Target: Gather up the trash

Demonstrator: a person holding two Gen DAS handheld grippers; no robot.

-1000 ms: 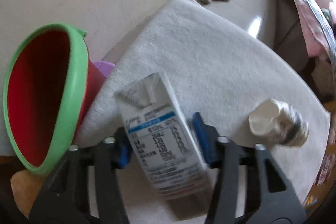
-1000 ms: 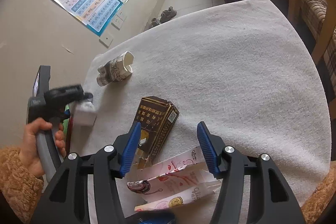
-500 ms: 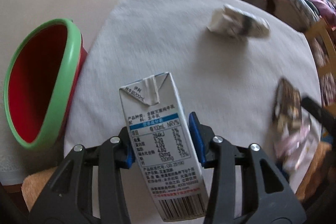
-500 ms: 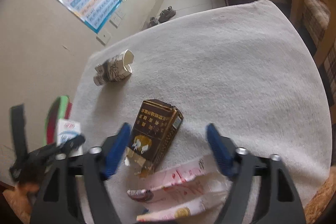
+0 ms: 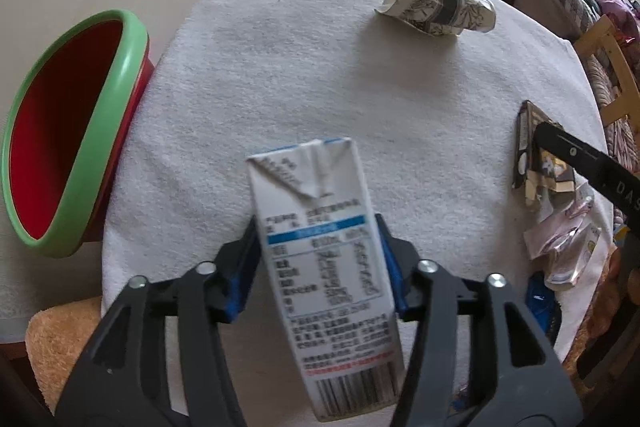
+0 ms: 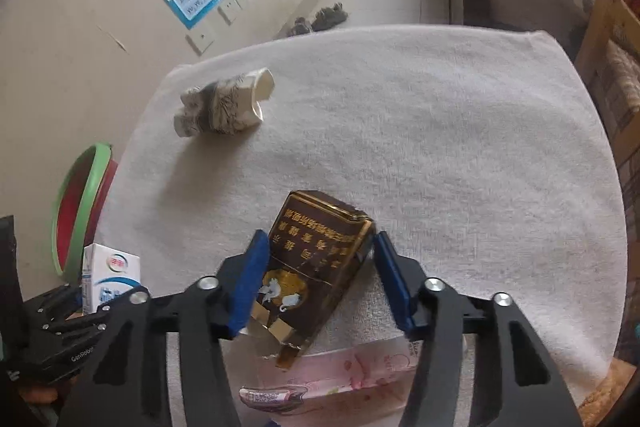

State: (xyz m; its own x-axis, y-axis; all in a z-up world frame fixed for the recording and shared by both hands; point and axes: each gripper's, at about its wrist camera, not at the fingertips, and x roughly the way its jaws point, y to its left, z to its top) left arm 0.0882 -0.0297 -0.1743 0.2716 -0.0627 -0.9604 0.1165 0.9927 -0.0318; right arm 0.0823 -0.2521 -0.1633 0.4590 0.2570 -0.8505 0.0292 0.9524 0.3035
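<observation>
Covering the surface (image 6: 440,131), a white towel carries the trash; the red bin (image 5: 60,147) waits far left of the milk carton (image 5: 324,267), whose long axis runs between the left hand-held gripper (image 5: 320,267) jaws, just opening around it; the right hand-held gripper (image 6: 316,275), just closing, straddles the brown box (image 6: 316,267) lengthwise.

I see a white milk carton (image 5: 320,251) with a blue band, black print and a barcode. The bin (image 5: 60,163) is red inside with a green rim. A white towel (image 5: 304,59) covers the desk. The crushed paper cup (image 6: 224,103) is white with a grey-black pattern. The cigarette box (image 6: 316,267) is dark brown with gold lettering, and the wrapper (image 6: 340,379) pink. My jaws carry blue pads (image 6: 250,283).
</observation>
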